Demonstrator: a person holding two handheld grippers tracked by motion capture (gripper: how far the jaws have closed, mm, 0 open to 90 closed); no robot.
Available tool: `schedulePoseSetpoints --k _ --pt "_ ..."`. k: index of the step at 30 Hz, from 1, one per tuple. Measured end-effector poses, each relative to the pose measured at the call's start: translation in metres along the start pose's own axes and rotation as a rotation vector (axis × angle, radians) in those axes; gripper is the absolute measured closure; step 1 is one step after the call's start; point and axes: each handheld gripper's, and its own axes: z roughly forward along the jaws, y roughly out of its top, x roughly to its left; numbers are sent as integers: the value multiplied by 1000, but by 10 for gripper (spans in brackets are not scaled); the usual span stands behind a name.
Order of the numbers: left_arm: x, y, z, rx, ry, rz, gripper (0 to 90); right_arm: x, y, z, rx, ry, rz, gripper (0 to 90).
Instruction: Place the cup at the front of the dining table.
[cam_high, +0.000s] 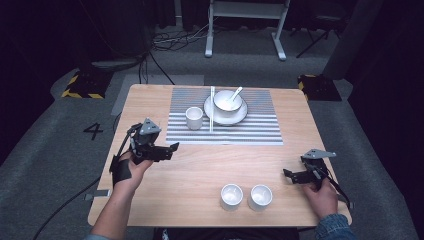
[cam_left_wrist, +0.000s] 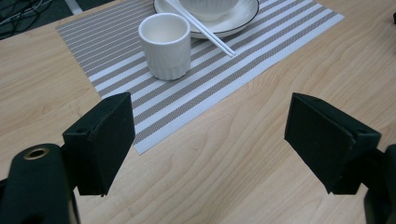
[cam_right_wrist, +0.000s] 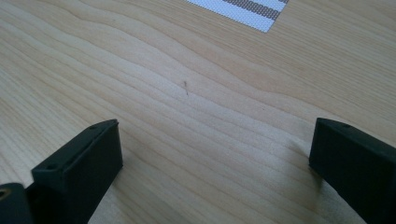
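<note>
A striped placemat (cam_high: 225, 131) lies at the table's far middle. On it stand a white ribbed cup (cam_high: 194, 118) and a plate (cam_high: 241, 118) carrying a bowl (cam_high: 227, 100) with a spoon (cam_high: 235, 92); chopsticks (cam_high: 211, 107) lie between the cup and the plate. My left gripper (cam_high: 172, 147) hovers just off the mat's near left corner, open and empty. In the left gripper view the jaws of the left gripper (cam_left_wrist: 210, 126) stand apart, facing the cup (cam_left_wrist: 165, 44) and the mat (cam_left_wrist: 261, 51). At the right edge my right gripper (cam_high: 287, 174) is open over bare wood, as the right gripper (cam_right_wrist: 215, 154) view confirms.
Two empty white cups (cam_high: 231, 196) (cam_high: 260, 196) stand side by side near the table's front edge, left of the right gripper. The wooden table (cam_high: 190, 175) has bare room between the hands. A corner of the mat (cam_right_wrist: 247, 9) shows far off in the right gripper view.
</note>
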Motion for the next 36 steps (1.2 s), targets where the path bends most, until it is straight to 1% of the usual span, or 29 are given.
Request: schedulePoseSetpoints --k 1,2,3,4,6,7,8,9,11,13,15,16,17,19,22,24,27,30,31,32,34,35,36 --pt "0 -6 -5 -6 1 -8 166 0 0 0 0 0 0 27" --pt "0 -6 -5 -6 1 -8 166 0 0 0 0 0 0 27" --pt "-1 -12 -9 -9 -1 -7 166 0 0 0 0 0 0 27" --pt "-1 -12 -9 -9 -1 -7 166 0 0 0 0 0 0 27" --pt "-4 -20 -14 -9 5 6 166 0 0 0 0 0 0 27" --pt "-5 -23 -15 -9 6 6 166 0 0 0 0 0 1 27" --pt "-5 -23 -15 -9 6 6 166 0 0 0 0 0 1 27" --pt "-8 -29 -18 -6 -5 9 166 0 0 0 0 0 0 27" --pt "-10 -34 -20 0 -5 19 165 0 0 0 0 0 0 27" --pt "-11 -37 -20 3 -6 18 166 0 0 0 0 0 1 27" --pt "-15 -44 -22 12 -5 31 165 0 0 0 1 1 0 27" --pt "-15 -44 -22 12 -5 31 166 0 0 0 1 1 0 27" --pt "-18 -48 -23 15 -8 33 166 0 0 0 0 0 0 27" --pt "-19 -50 -23 19 -13 35 165 0 0 0 1 1 0 27" --pt "-24 -59 -23 33 -26 42 164 0 0 0 0 0 0 27" --pt "-25 -61 -22 38 -27 43 164 0 0 0 0 0 0 27" --pt "-29 -71 -19 56 -31 41 164 0 0 0 0 0 0 27" --pt "-30 -76 -18 68 -32 43 164 0 0 0 0 0 0 27" --pt "-31 -81 -16 78 -38 43 164 0 0 0 0 0 0 27" --pt "-31 -81 -16 78 -38 43 163 0 0 0 0 0 0 27" --pt "-33 -87 -15 90 -42 36 163 0 0 0 0 0 0 27" --pt "-33 -89 -15 94 -47 39 163 0 0 0 0 0 0 27" --pt "-33 -89 -15 94 -47 39 163 0 0 0 0 0 0 27"
